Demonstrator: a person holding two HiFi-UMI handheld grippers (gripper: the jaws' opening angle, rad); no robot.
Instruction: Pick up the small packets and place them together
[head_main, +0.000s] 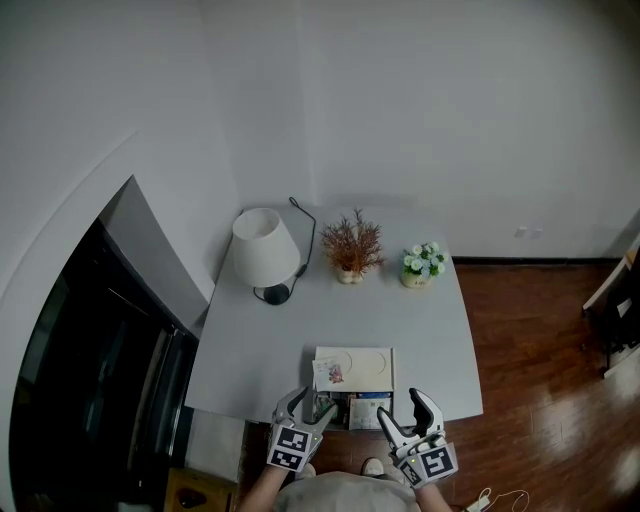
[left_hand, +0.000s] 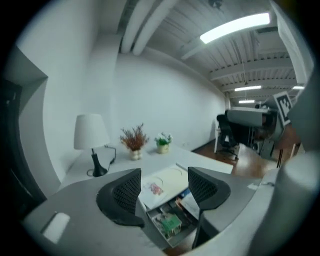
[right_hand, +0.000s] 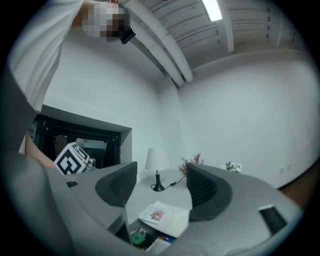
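Left gripper (head_main: 308, 405): held over the table's (head_main: 430, 340) near edge, fingers partly spread and empty, nothing pressed between the pads.
Small packets (left_hand: 170, 223): lying loose in a shallow box (left_hand: 154, 229) just ahead of and below the left fingertips, a green one nearest; none touched yet.
White sheet (head_main: 352, 368): resting across the far part of the box, beyond both sets of fingertips, with a small red picture at its left corner.
Right gripper (head_main: 405, 415): to the right of the box, fingers spread wide and holding nothing, the packets low and to the left of its fingertips.
Far end: lamp (head_main: 264, 248), dried sprigs (head_main: 352, 245) and a flower pot (head_main: 422, 264) stand well beyond the fingertips.
Step in hand: seemingly the approach for a first pick; no packet is lifted.
Next move: probably a drop of the left fingers into the box, straddling one packet, closing on it without catching the sheet's edge.
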